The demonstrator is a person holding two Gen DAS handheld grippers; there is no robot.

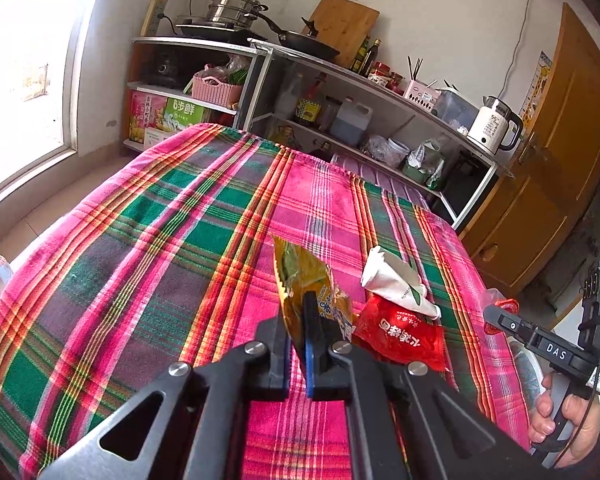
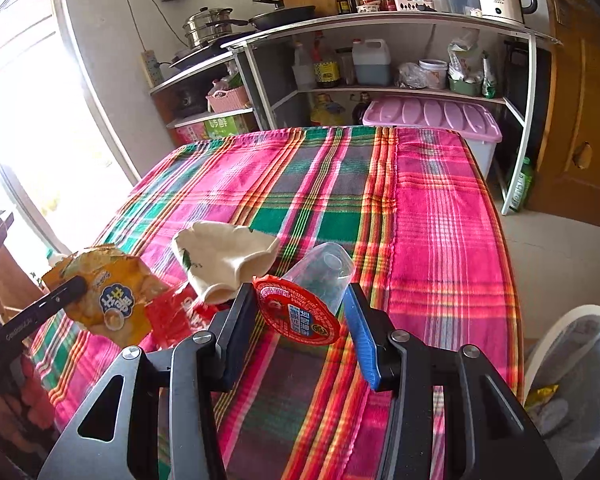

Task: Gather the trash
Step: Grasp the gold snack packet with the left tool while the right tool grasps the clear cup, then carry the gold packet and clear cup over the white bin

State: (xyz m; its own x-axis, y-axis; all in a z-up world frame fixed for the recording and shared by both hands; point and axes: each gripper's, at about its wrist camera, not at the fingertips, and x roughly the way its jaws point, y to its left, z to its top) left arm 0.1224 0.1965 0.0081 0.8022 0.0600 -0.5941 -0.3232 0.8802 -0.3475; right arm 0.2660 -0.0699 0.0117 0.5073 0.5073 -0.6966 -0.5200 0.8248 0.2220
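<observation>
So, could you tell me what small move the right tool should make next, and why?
Probably carry the clear plastic cup with the red foil lid rightward over the white bin and release. The right tool appears shut on the cup, and the bin, already holding trash, sits just beyond the plaid tablecloth edge.

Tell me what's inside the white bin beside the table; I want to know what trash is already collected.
Through the white bin opening in the right wrist view, a yellow wrapper and some pale crumpled trash show. The right gripper's arm covers the bin's lower part, so anything deeper is hidden.
</observation>
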